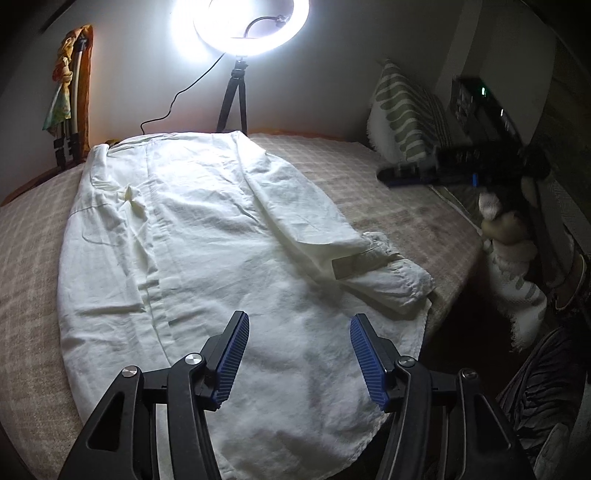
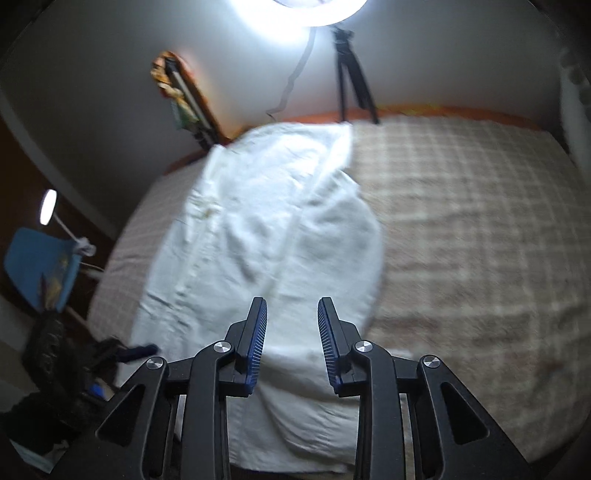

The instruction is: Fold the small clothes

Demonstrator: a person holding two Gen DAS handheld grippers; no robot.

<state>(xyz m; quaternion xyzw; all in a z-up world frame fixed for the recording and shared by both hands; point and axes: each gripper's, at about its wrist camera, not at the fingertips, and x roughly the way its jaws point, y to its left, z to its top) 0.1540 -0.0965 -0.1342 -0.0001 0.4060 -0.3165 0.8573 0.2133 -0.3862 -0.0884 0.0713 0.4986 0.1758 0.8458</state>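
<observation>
A plain white cotton shirt (image 1: 207, 240) is lying over a beige-and-cream checked bedspread (image 2: 461, 221), while a white cushion with sage-green wavy stripes (image 1: 402, 114) is showing at upper right.

A ring light (image 1: 251, 22) against the far wall is the main source, blown out to white glare in both views, while the room's edges fall into deep shadow. The left wrist view is fairly sharp; the right wrist view is smeared with blur. Fisheye distortion bends the bed (image 2: 461, 221) and darkens the corners
</observation>
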